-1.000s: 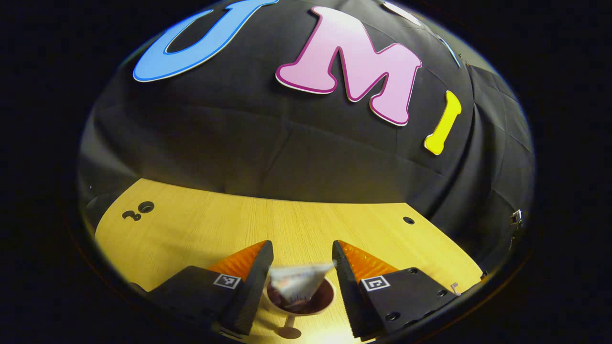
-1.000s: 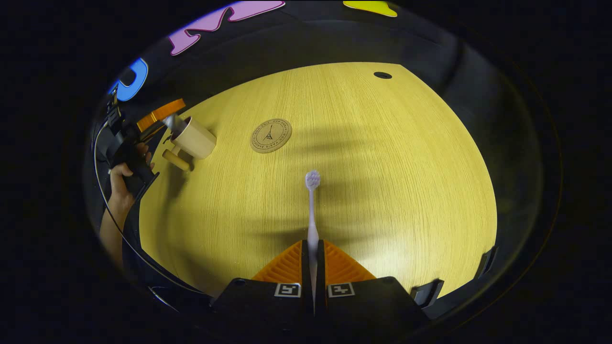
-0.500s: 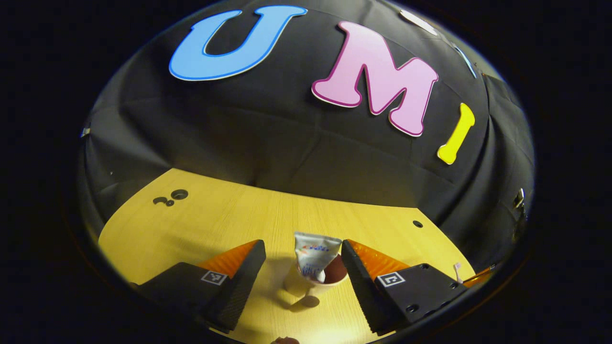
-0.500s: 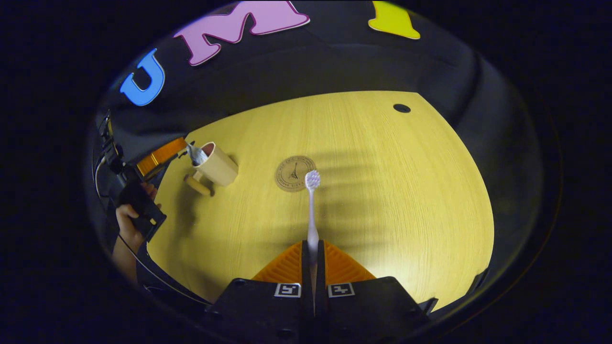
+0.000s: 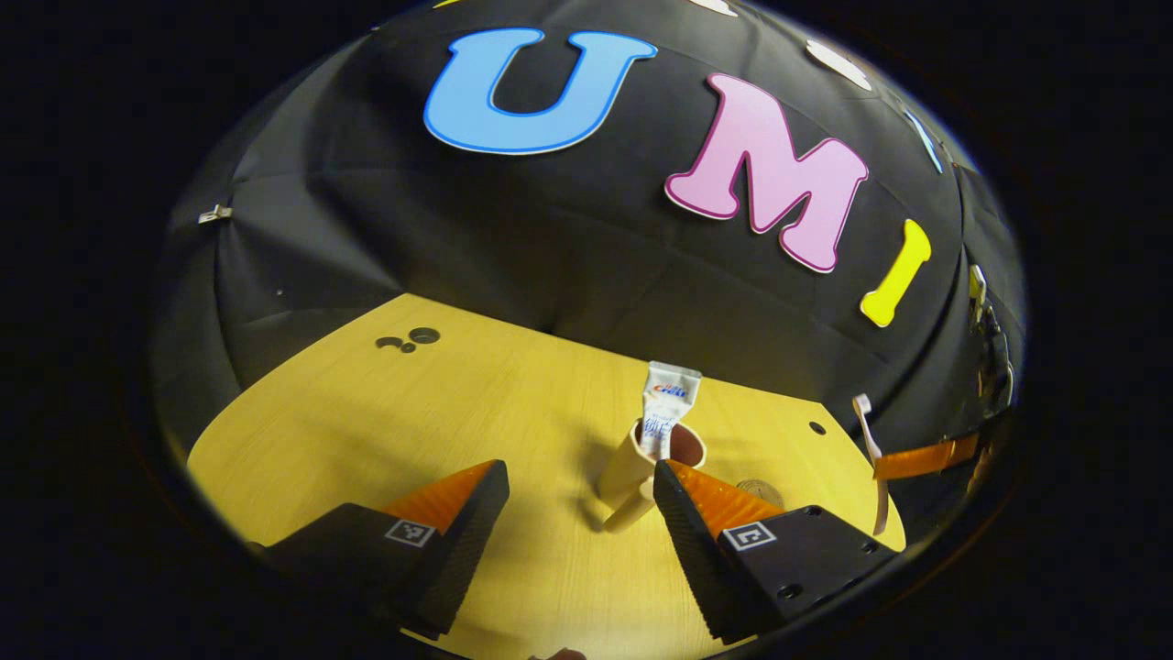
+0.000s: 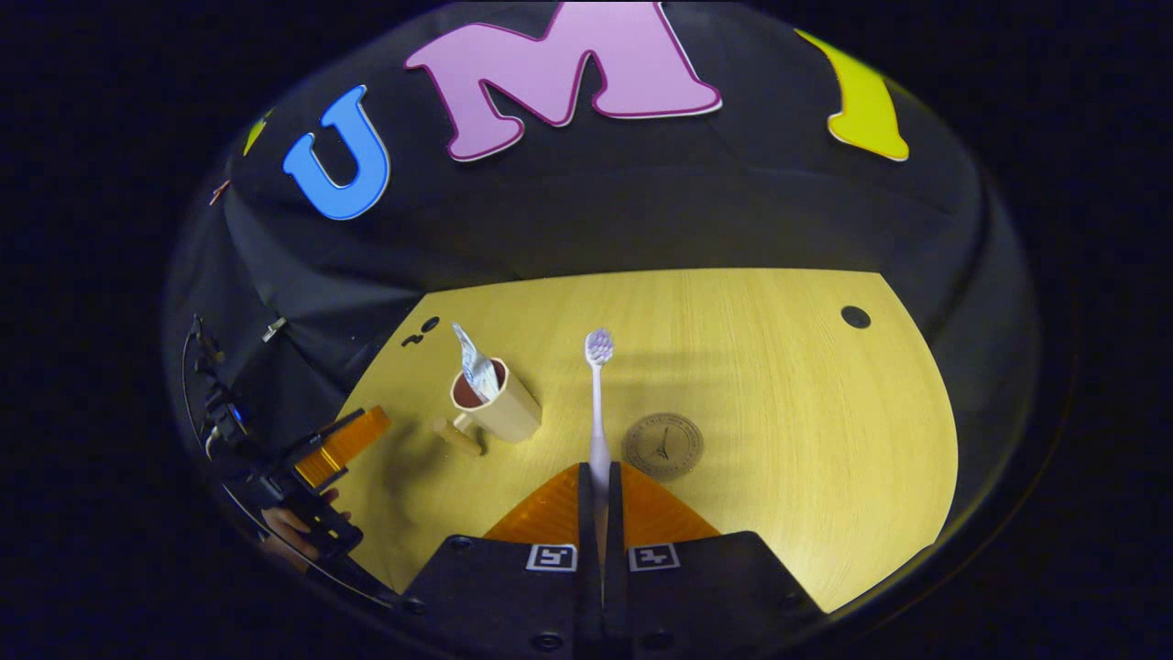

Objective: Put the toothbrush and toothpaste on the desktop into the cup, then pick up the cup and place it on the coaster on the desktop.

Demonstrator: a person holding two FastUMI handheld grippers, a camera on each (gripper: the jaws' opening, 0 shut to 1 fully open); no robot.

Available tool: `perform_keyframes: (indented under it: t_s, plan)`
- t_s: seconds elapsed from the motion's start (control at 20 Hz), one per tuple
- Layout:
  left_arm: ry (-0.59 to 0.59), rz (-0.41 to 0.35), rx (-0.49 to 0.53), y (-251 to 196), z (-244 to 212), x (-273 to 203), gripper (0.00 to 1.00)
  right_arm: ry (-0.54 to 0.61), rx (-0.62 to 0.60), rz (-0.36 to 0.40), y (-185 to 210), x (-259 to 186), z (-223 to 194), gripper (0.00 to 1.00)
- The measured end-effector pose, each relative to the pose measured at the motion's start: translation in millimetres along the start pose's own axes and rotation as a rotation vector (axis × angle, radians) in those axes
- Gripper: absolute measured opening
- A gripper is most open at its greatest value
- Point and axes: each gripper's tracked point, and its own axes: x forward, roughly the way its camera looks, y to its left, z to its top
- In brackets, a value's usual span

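Note:
A beige cup point(image 5: 632, 466) with a side handle stands on the wooden desktop, and a white toothpaste tube point(image 5: 665, 408) sticks up out of it. My left gripper point(image 5: 579, 481) is open, drawn back to the near left of the cup, holding nothing. In the right gripper view the cup point(image 6: 499, 411) with the toothpaste tube point(image 6: 477, 363) stands left of centre. My right gripper point(image 6: 600, 472) is shut on the handle of a white toothbrush point(image 6: 597, 394), bristles pointing away, held above the desktop. The round coaster point(image 6: 663, 445) lies just right of the toothbrush.
The left gripper point(image 6: 341, 442) and the hand point(image 6: 298, 527) holding it sit at the left edge of the right gripper view. The right gripper's finger point(image 5: 926, 456) with the toothbrush point(image 5: 871, 449) appears at the right of the left gripper view. Cable holes point(image 6: 855, 317) dot the desktop point(image 6: 779, 385).
My left gripper has pulled back and left from over the cup, leaving the toothpaste standing inside. My right gripper has lifted and tilted up with the toothbrush, moving nearer the cup and coaster.

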Motion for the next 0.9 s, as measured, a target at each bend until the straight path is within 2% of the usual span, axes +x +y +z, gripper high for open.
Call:
perform_keyframes:
  t_s: [0.2, 0.6, 0.9]
  plan:
    - [0.011, 0.032, -0.04, 14.7, -13.3, -31.8, 0.98, -0.057, -0.016, 0.039, 27.5, 19.7, 24.7, 0.05]
    - [0.037, 0.062, -0.021, 29.1, -31.0, -70.4, 0.98, -0.219, -0.031, 0.121, 86.6, 61.8, 76.6, 0.05]
    - [0.042, 0.045, 0.018, 25.8, -32.7, -79.2, 0.98, -0.311, 0.054, 0.137, 105.8, 107.1, 103.9, 0.05]
